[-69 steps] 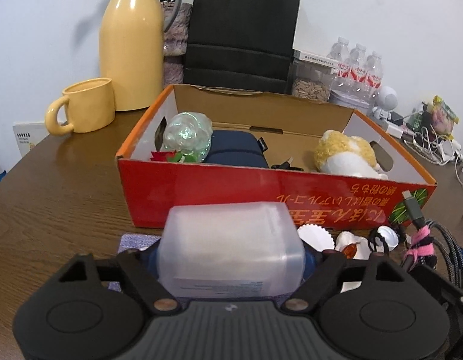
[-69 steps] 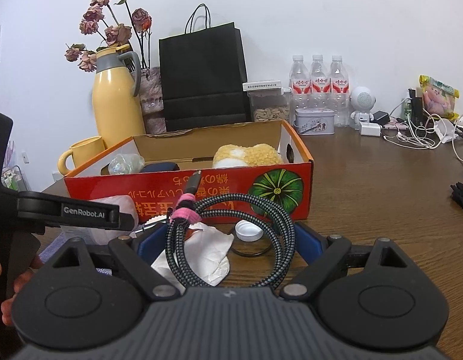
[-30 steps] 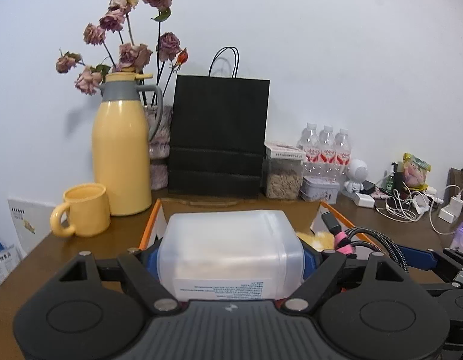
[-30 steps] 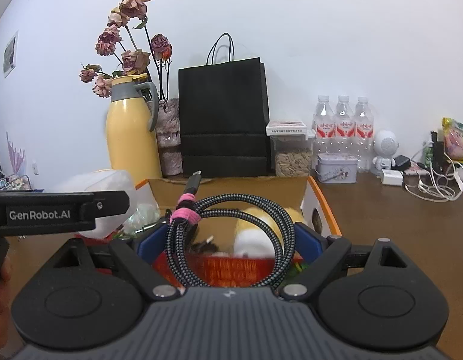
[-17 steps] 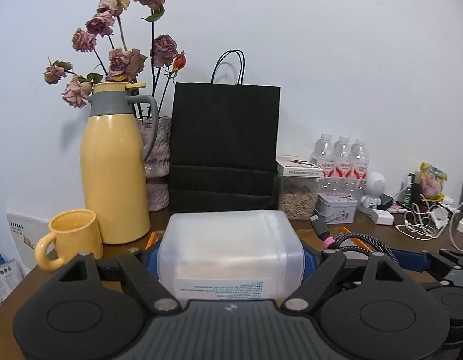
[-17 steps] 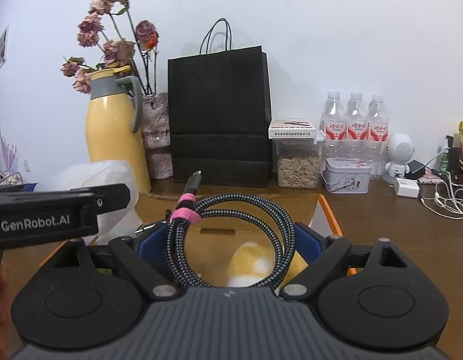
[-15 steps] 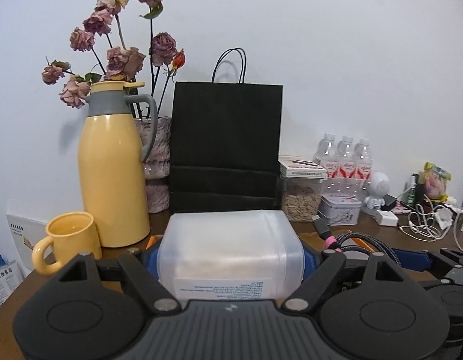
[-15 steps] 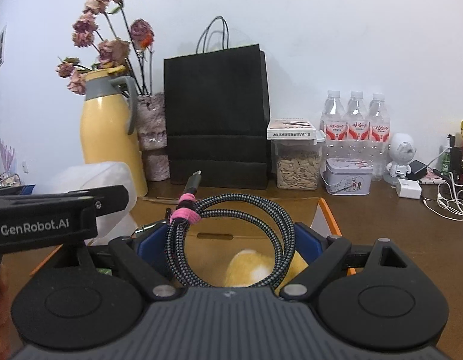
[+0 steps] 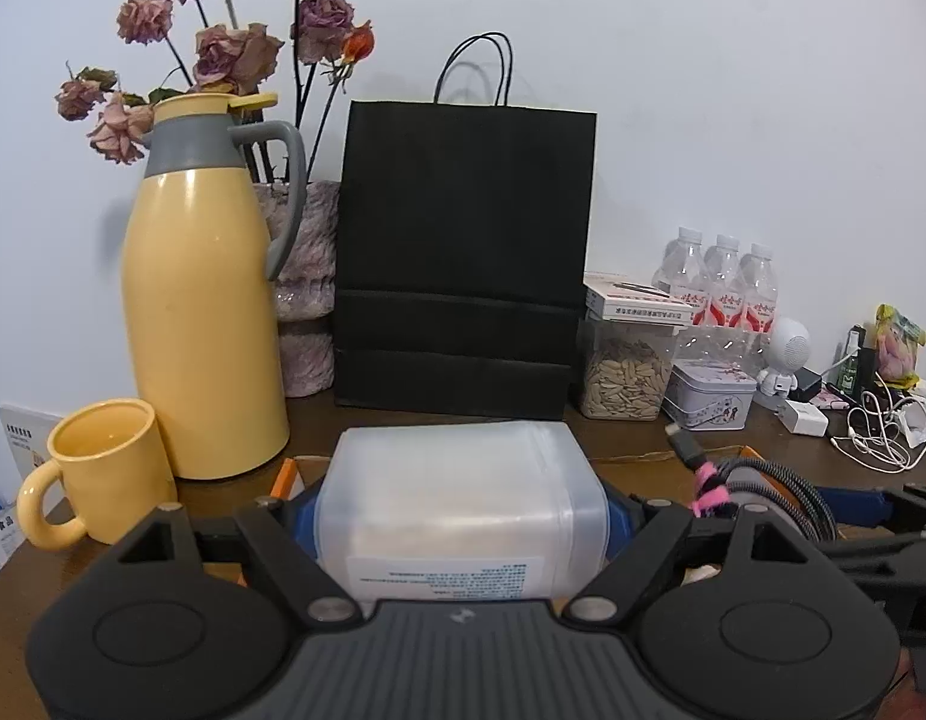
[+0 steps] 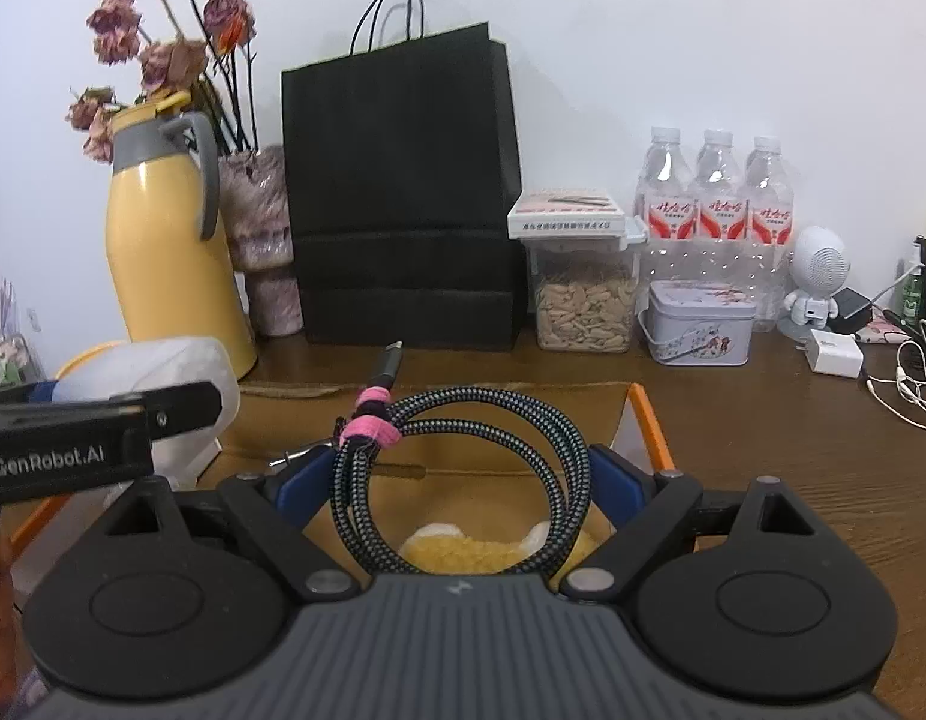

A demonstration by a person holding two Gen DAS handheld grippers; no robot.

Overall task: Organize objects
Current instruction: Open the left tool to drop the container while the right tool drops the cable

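Observation:
My left gripper [image 9: 457, 510] is shut on a translucent white plastic box [image 9: 457, 510] with a printed label on its near side; it fills the space between the blue pads. My right gripper [image 10: 463, 474] is shut on a coiled braided cable [image 10: 463, 480] bound by a pink strap, its plug pointing away. Both hang over an open cardboard box [image 10: 649, 420] with an orange rim. A yellow plush toy [image 10: 463, 552] lies inside, under the coil. In the right wrist view the left gripper [image 10: 97, 432] and the plastic box [image 10: 175, 372] show at the left.
Along the wall stand a yellow thermos jug [image 9: 205, 312], a yellow mug [image 9: 103, 480], a vase of dried roses [image 9: 307, 288], a black paper bag [image 9: 463, 258], a seed jar [image 10: 583, 294], a tin [image 10: 700, 321], three water bottles [image 10: 715, 204], a small white robot figure [image 10: 817, 276] and chargers with cords [image 10: 907, 372].
Both grippers moved forward over the cardboard box toward the wall, so the jug, bag and jars look larger and nearer. The grips on the plastic box and the cable are unchanged.

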